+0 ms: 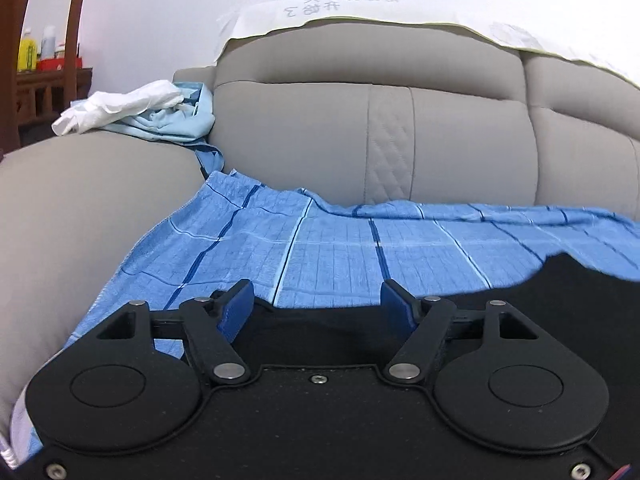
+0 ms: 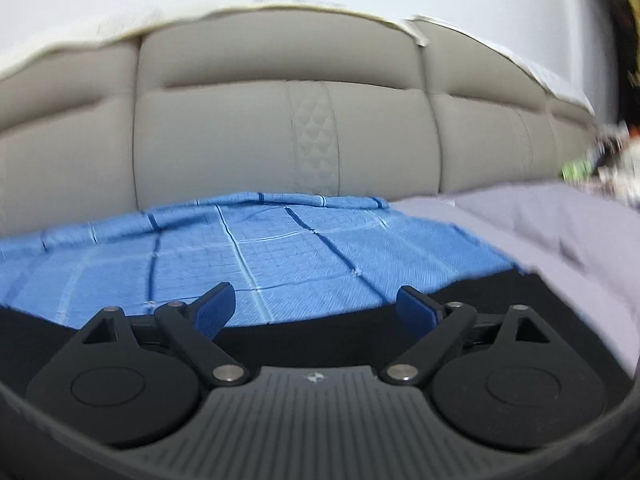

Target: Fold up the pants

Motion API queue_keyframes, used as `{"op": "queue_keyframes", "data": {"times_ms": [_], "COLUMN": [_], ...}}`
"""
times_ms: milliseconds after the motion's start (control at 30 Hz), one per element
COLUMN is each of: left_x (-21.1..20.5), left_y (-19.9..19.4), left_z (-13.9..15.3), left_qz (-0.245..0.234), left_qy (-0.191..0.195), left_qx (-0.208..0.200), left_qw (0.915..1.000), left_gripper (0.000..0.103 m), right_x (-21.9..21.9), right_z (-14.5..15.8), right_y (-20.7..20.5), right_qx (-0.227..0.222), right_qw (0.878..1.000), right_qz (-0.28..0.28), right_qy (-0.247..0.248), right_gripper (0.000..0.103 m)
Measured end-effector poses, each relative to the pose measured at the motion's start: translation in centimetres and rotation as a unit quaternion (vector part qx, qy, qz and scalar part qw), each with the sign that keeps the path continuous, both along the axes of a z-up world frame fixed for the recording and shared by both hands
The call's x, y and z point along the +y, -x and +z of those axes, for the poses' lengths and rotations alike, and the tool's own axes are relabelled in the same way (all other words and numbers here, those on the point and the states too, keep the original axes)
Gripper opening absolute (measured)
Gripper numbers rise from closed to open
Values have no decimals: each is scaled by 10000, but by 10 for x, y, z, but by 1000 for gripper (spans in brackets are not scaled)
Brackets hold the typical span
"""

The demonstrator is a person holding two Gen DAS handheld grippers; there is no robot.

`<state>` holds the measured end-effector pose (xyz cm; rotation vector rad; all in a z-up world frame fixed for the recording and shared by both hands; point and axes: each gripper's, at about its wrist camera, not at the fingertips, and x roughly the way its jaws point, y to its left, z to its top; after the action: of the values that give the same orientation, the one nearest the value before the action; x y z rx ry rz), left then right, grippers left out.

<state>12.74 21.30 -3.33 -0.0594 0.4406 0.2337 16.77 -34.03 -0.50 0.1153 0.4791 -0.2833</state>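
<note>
Both wrist views, between folds. The left gripper and the right gripper each stand with jaws spread and nothing between them. The black pants lie flat just beneath and ahead of both grippers, on a blue checked cloth spread over the sofa; beyond the fingertips only the cloth and the backrest show. The step in hand appears to be a release, with the garment's far edge lying straight below the jaws. The next move probably calls for lowering each gripper to an edge of the pants and pinching it for a further fold.
</note>
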Motion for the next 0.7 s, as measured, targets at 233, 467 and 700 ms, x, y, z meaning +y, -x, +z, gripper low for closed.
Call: {"op": "queue_keyframes", "data": {"times_ms": [233, 467, 700], "left_x": [-2, 6, 28], "left_y": [-6, -18, -30], "left_z": [-32, -45, -50], "left_qz": [259, 643, 839], "left_qy": [-271, -351, -50], "left_qx": [655, 676, 623], "left_qw": [9971, 9950, 9945], "left_gripper": [65, 67, 84], "right_x": [-50, -135, -202], "right_z": [-19, -32, -54], "right_y": [67, 110, 135], "right_qx": [-409, -420, -451], "right_qw": [9874, 9522, 9162], "right_qz": [-1149, -2668, -3179], "right_qy": [-1009, -1429, -2397], "right_gripper": [95, 94, 82]}}
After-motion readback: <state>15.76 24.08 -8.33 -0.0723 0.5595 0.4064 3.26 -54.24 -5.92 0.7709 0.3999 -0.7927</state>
